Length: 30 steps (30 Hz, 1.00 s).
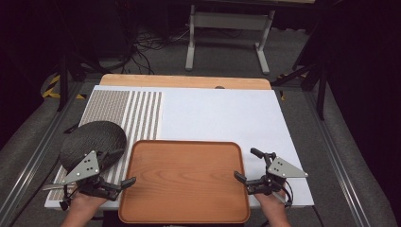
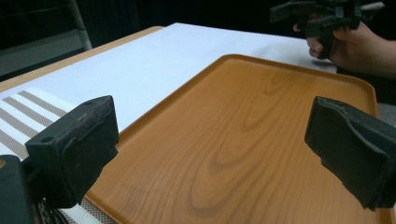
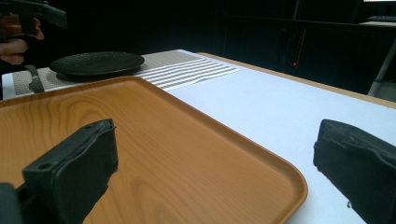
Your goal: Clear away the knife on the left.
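Beside the wooden tray [image 1: 184,182], both grippers, jaws apart.

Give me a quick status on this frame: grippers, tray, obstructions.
Left gripper open at the wooden tray left edge. Right gripper open at its right edge. Tray bare, ungripped. Dark plate close beside its far-left corner.

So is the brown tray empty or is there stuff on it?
Empty. The tray shows only bare wood grain from the high view and both gripper views. The dark plate sits beside it on the striped mat, not on it.
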### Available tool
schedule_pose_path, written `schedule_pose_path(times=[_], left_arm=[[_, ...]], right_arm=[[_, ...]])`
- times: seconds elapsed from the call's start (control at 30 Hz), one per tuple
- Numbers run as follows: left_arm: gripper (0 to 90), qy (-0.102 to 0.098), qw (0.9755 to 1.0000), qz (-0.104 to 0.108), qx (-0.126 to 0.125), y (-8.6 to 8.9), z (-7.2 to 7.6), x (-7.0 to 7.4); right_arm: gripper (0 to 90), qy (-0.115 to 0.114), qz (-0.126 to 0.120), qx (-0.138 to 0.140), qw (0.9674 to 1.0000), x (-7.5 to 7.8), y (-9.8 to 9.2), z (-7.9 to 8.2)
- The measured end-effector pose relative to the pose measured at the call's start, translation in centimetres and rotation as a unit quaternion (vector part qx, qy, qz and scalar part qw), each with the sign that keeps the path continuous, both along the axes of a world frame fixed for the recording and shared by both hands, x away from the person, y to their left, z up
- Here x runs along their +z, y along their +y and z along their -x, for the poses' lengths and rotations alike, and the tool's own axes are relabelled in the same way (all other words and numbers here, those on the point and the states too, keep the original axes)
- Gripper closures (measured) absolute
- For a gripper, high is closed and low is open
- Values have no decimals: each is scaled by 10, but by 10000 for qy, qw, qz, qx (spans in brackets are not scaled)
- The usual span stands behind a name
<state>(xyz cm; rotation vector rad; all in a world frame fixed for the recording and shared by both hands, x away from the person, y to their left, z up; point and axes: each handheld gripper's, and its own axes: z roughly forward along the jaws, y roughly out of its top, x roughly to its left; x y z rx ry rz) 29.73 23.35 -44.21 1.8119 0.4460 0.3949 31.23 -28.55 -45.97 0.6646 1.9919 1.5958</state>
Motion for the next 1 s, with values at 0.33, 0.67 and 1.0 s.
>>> schedule_pose_path(times=[0.33,0.67,1.0], left_arm=[[76,223,9972,-695,-140,13,-1,21],[106,335,9908,-1294,-191,26,-1,30],[123,487,9822,-1802,-222,45,-2,34]], right_arm=[[6,20,-10,54,10000,-1,0,0],[6,51,-6,74,10000,-1,1,0],[6,88,40,69,9999,-3,2,-2]])
